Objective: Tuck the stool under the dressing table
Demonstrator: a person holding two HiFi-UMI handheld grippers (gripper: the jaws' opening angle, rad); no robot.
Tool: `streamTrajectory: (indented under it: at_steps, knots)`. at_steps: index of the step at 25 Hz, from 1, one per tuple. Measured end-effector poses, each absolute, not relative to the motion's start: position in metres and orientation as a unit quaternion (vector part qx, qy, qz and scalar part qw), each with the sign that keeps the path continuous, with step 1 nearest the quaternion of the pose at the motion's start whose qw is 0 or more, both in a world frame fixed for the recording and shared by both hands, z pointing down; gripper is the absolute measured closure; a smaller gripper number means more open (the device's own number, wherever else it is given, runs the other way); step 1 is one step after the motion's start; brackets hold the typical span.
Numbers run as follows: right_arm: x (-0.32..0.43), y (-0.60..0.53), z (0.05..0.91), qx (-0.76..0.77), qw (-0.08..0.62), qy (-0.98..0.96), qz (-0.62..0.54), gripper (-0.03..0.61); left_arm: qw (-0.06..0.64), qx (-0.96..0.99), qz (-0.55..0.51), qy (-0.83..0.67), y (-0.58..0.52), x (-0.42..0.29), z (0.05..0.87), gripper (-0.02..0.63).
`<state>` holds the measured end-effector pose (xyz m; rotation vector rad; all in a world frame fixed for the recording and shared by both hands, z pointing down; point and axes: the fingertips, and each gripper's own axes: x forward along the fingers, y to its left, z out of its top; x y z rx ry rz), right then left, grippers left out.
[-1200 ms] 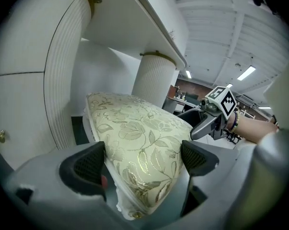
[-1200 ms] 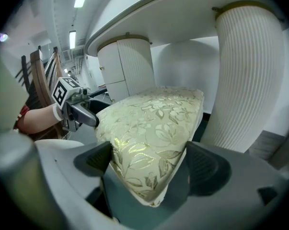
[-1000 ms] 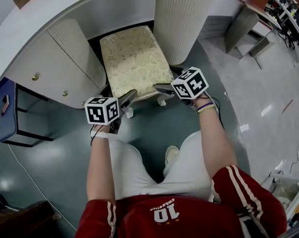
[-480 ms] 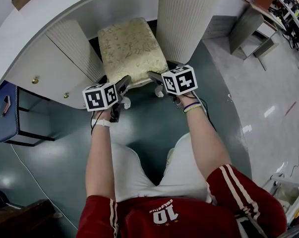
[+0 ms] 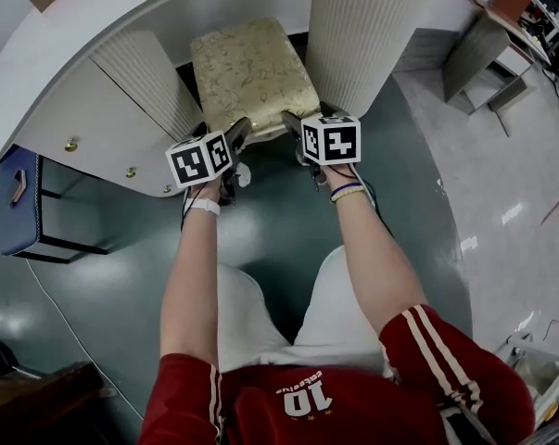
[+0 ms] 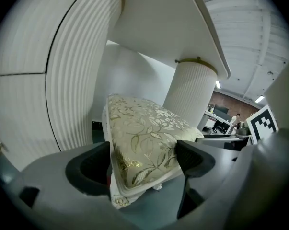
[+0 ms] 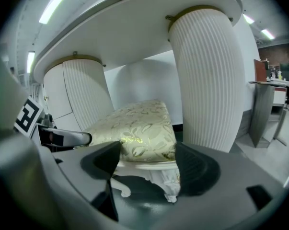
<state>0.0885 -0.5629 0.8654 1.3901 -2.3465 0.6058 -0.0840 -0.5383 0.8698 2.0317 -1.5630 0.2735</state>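
Fingers (image 6: 89,169) of our left gripper (image 6: 144,159) have just been closing and now clamp the near left corner of the stool (image 5: 251,68). Our right gripper (image 7: 146,162), also just closing, pinches the near right corner. We hold both forearms stretched forward side by side, with the grippers tilted slightly downward. The stool stands on the floor (image 5: 279,221) between the two ribbed pedestals (image 5: 362,35) of the dressing table (image 5: 94,35).
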Motion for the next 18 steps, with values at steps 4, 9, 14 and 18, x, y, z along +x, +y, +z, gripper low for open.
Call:
streamTrajectory:
  at_steps: [4, 9, 14, 18]
  knots:
    - [0.088, -0.563, 0.865, 0.485, 0.165, -0.833, 0.209, 0.209, 0.246, 0.758, 0.114, -0.594, -0.538, -0.082, 0.862, 0.198]
    - [0.087, -0.560, 0.862, 0.469, 0.170, -0.845, 0.193, 0.216, 0.194, 0.759, 0.132, -0.608, -0.530, -0.079, 0.849, 0.256]
    - [0.098, -0.553, 0.852, 0.472, 0.171, -0.847, 0.174, 0.328, 0.186, 0.759, 0.097, -0.616, -0.517, -0.084, 0.829, 0.330]
    - [0.099, -0.546, 0.845, 0.469, 0.169, -0.852, 0.161, 0.424, 0.178, 0.763, 0.093, -0.614, -0.508, -0.080, 0.827, 0.401]
